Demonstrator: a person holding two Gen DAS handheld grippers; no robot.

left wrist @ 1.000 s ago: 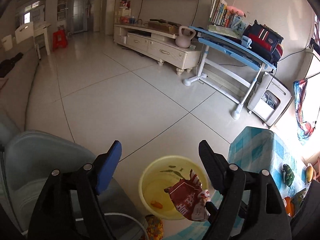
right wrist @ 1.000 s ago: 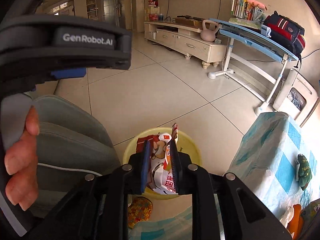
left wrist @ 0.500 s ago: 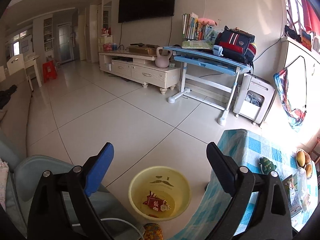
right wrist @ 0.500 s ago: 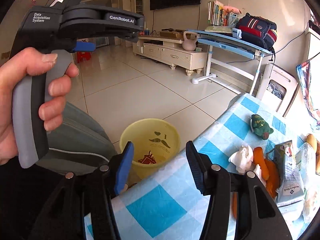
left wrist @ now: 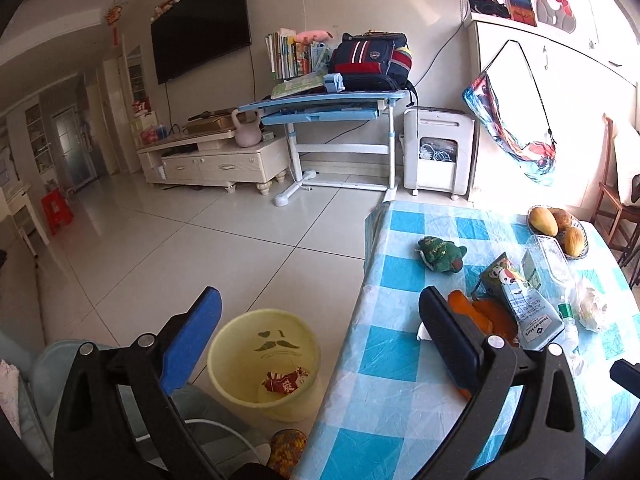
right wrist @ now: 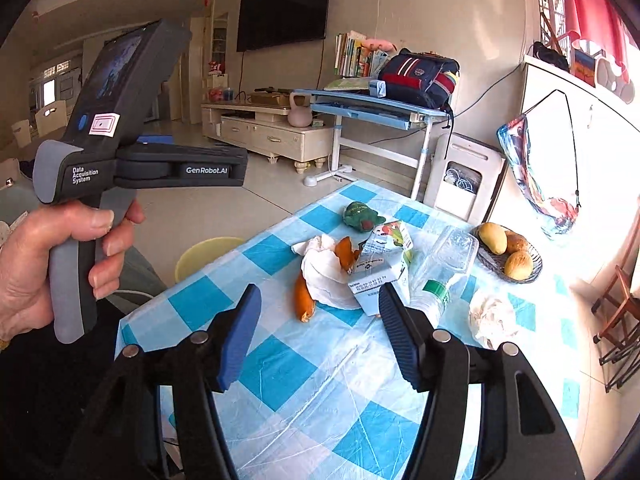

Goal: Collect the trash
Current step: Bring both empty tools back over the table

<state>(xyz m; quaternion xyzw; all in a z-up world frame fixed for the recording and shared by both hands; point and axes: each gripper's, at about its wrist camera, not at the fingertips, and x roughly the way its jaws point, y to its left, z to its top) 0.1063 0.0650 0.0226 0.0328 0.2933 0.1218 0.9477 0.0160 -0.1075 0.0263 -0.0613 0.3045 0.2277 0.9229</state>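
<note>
**Both my grippers empty above the littered table**

My left gripper (left wrist: 320,320) hung with its jaws opening to their widest and nothing between them, framing the near left edge of the table covered in a blue-and-white checked plastic cloth (left wrist: 400,392) and the round yellow plastic bin (left wrist: 228,364) on the tiled floor just beside that edge. A crumpled red-and-white snack wrapper (left wrist: 286,380) lay at the bottom of the bin. My right gripper (right wrist: 320,316) hovered over the middle of the table, its jaws opening at a middling width and also empty; my left hand (right wrist: 60,264) showed in its view, wrapped round the grey handle of the other tool.

Ahead of the right gripper, near the table's centre, sat the remaining litter: a crumpled white paper napkin (right wrist: 326,272) touching strips of orange peel (right wrist: 304,296), a white-and-green milk carton (right wrist: 380,268) leaning against them, and a clear plastic bottle with a green cap (right wrist: 444,272) lying on its side just beside the carton. A second crumpled white tissue (right wrist: 492,316) rested toward the right edge. A green stuffed toy (right wrist: 362,216) sat near the far edge, and a dark wire basket of yellow mangoes (right wrist: 528,268) occupied the far right corner.
</note>
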